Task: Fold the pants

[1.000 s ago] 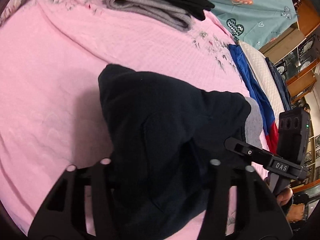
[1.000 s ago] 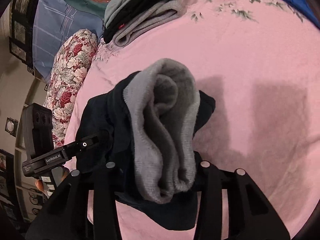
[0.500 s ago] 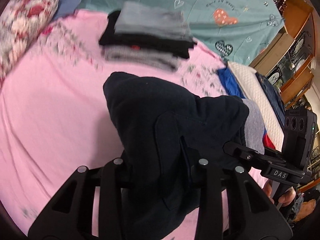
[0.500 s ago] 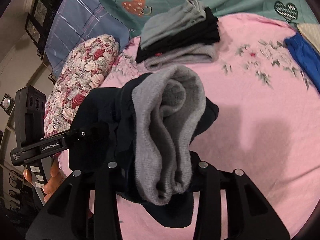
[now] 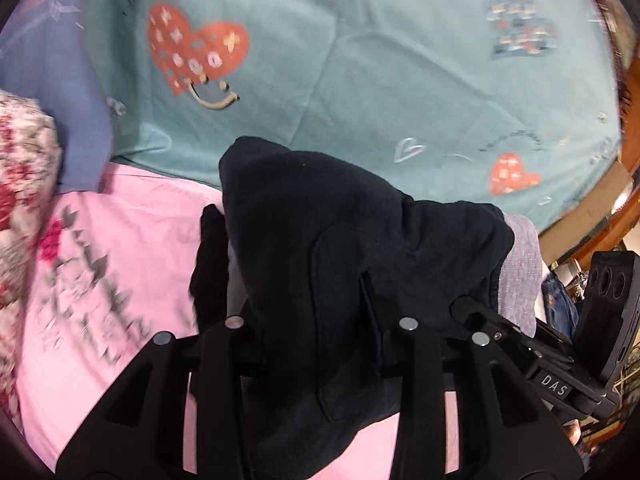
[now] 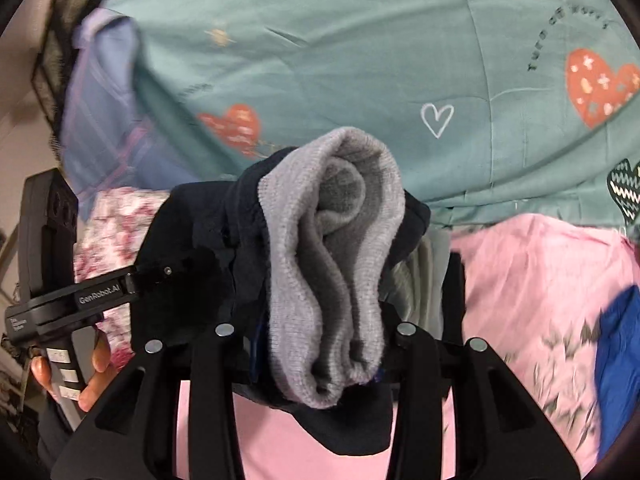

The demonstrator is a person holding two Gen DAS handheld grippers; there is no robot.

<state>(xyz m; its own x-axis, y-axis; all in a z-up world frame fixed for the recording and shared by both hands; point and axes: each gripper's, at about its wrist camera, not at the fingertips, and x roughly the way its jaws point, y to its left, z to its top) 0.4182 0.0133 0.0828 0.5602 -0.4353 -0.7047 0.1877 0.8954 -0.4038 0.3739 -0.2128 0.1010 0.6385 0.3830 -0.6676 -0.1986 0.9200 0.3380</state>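
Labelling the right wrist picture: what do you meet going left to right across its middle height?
Left gripper → dark pants with their grey lining → folded grey clothes → pink bedspread → blue garment.

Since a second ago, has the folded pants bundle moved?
Yes. The pants rose and travelled toward the teal heart-print quilt, which now fills the background instead of the pink sheet.

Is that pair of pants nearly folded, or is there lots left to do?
The folding itself looks done: the dark pants are bunched into a compact bundle with the grey lining showing at one end. Right now the left gripper and right gripper clamp the bundle and hold it off the pink bedspread. What probably remains is setting it down, perhaps on the stack of folded clothes partly hidden behind it.
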